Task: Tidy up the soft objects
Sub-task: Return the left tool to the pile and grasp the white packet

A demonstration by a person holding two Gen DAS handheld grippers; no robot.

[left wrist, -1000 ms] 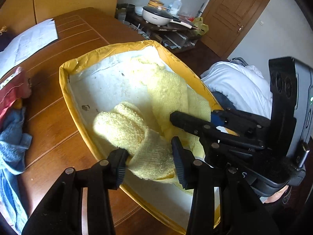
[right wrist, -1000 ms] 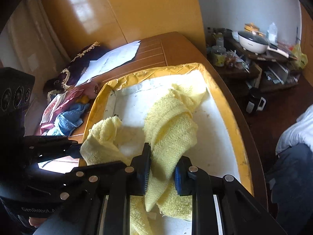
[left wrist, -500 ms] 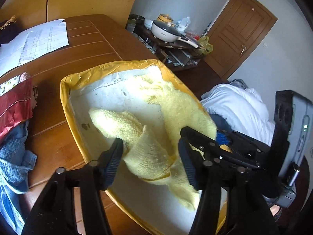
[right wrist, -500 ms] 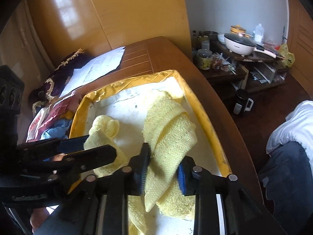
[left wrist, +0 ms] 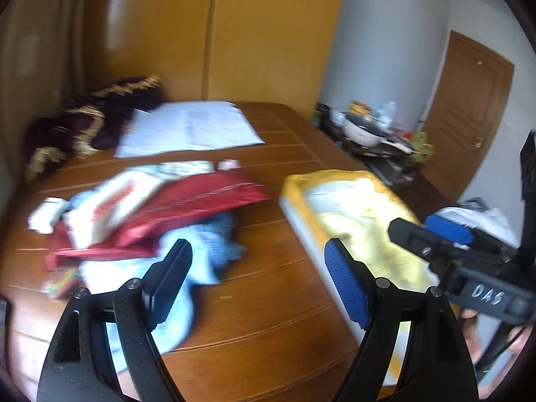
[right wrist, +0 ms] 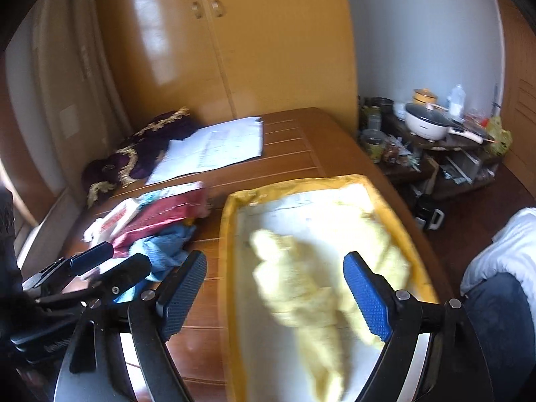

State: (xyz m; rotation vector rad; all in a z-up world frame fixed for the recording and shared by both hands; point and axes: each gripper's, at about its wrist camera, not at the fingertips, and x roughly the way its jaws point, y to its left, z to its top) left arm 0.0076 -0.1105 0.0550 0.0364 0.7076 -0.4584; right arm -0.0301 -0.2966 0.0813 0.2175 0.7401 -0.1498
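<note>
Now, one yellow towel [right wrist: 311, 288] lies crumpled in one yellow-rimmed tray [right wrist: 229, 221] on the wooden table [left wrist: 268, 318]. One heap of cloths, red cloth [left wrist: 187, 201] over blue cloth [left wrist: 214, 238], sits beside the tray. The right gripper [right wrist: 274, 298] reads "DAS" on its side, spread wide and empty above the towel. The left gripper [left wrist: 258, 281] is wide too, gripping nothing, over bare table.

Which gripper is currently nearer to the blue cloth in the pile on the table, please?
Left. The left gripper hangs open right above the blue cloth, beside the tray. The right gripper is open over the yellow towel inside it.
</note>
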